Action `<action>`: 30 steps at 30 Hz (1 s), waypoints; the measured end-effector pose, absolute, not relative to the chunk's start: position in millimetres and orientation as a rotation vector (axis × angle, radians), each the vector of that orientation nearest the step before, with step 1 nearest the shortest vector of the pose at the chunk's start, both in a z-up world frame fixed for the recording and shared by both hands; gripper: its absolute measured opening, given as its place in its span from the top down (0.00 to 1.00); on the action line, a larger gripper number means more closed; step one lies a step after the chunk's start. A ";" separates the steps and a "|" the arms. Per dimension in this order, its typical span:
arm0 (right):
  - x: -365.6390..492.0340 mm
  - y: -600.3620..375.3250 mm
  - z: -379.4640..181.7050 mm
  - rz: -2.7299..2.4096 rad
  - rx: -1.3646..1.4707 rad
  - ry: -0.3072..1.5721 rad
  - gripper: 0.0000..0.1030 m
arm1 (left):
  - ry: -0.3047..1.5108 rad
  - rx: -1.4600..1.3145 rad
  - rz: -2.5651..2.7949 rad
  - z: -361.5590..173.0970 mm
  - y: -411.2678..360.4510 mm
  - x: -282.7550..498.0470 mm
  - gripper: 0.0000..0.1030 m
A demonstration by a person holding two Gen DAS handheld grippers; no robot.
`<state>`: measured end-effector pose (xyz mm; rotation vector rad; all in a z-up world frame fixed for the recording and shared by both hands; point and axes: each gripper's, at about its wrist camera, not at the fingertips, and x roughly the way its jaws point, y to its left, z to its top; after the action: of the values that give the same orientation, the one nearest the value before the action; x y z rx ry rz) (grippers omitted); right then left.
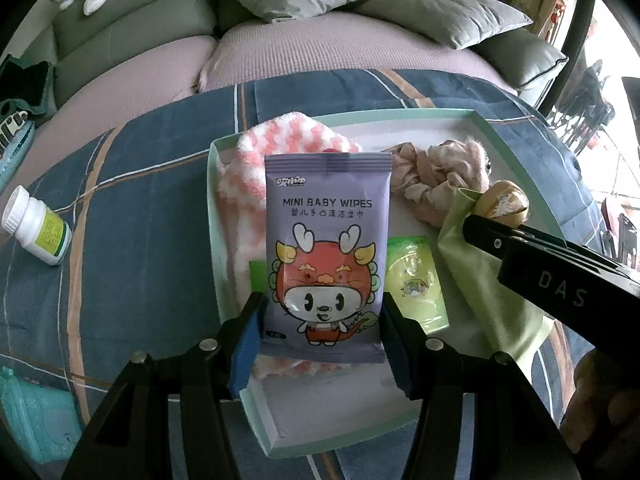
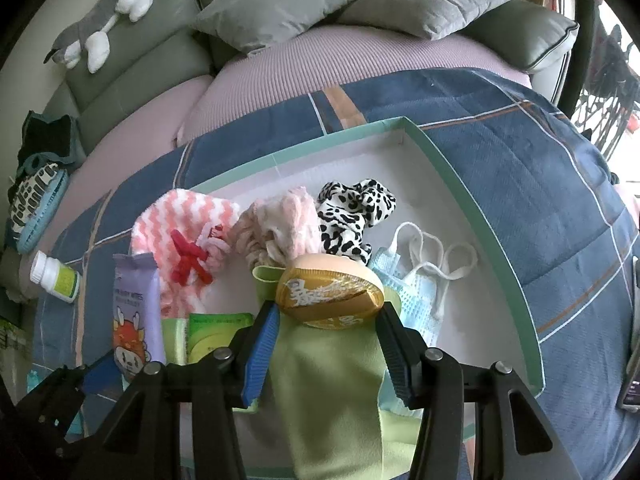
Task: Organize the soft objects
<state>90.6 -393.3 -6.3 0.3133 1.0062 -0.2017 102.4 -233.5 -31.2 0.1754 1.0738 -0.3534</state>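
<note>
My left gripper point(image 1: 322, 320) is shut on a purple pack of baby wipes point(image 1: 326, 248) and holds it upright over the left part of the white tray point(image 1: 400, 130). The pack also shows in the right wrist view point(image 2: 134, 312). My right gripper point(image 2: 326, 334) is shut on a round gold-wrapped pad point(image 2: 330, 294) above a green cloth point(image 2: 332, 392) in the tray. In the tray lie a pink-and-white knitted piece point(image 2: 180, 220), a pink scrunchie point(image 2: 280, 220), a leopard scrunchie point(image 2: 352, 212), a blue face mask point(image 2: 416, 292) and green packets point(image 1: 416, 280).
The tray rests on a blue plaid blanket point(image 1: 140, 220) on a pink-covered sofa. A white pill bottle point(image 1: 36, 230) lies left of the tray. A teal case point(image 1: 36, 416) sits at lower left. Grey cushions point(image 2: 272, 4) and a plush toy point(image 2: 96, 24) lie behind.
</note>
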 end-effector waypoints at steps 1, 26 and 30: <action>90.4 -392.5 -5.3 -0.201 0.313 1.007 0.48 | 1.075 0.170 -0.356 -30.7 -233.0 102.7 0.44; 67.2 -362.9 10.8 -0.200 0.229 1.000 0.32 | 1.025 -0.019 -0.219 -4.6 -154.6 100.6 0.16; 63.2 -352.5 8.9 -0.181 0.215 1.007 0.20 | 1.012 -0.043 -0.176 -3.7 -139.3 101.2 0.14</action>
<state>63.2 -352.5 8.9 0.2154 1.0067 -0.1813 101.2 -139.3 -3.7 -0.0430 1.0118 -0.1764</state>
